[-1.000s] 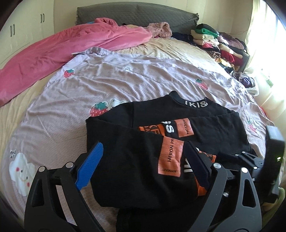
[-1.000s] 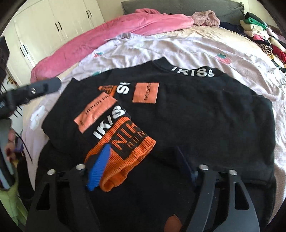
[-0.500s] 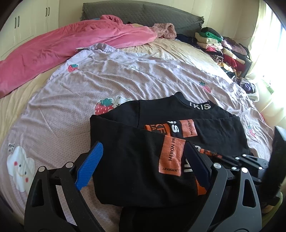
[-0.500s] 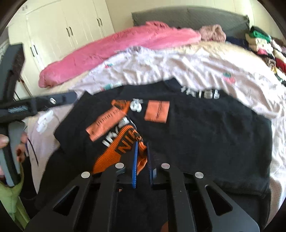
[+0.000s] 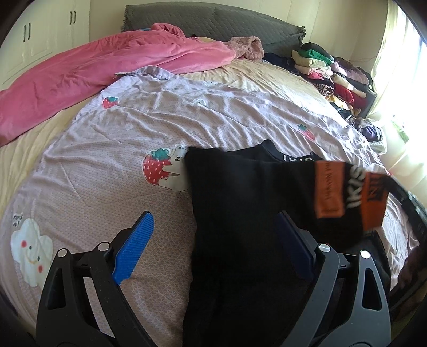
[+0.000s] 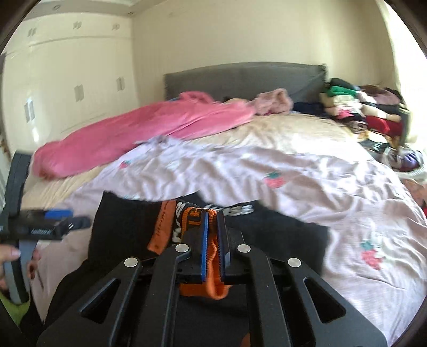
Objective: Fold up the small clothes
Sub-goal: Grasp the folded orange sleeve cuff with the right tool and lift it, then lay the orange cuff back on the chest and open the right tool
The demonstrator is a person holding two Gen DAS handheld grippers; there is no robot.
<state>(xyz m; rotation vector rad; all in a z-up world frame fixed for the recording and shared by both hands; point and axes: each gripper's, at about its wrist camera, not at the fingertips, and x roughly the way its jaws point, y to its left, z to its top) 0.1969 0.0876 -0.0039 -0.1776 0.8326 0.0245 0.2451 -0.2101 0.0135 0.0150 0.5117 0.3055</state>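
Note:
A black sweater with orange patches and white lettering lies on the lilac quilt. My right gripper is shut on the sweater's orange cuff and holds it raised above the bed. In the left wrist view the sleeve stretches to the right, ending at the lifted cuff. My left gripper is open, its blue pads straddling the sweater's near left edge without pressing it. The right wrist view shows the left gripper at the far left, beside the sweater.
A pink blanket lies across the far left of the bed. Stacked folded clothes fill the far right corner by the grey headboard. White wardrobes stand on the left. A hand grips the left tool.
The right gripper closed on the orange cuff and rose, tilting up. The sleeve has been drawn off the sweater's front, up and to the right. The left gripper has stayed open.

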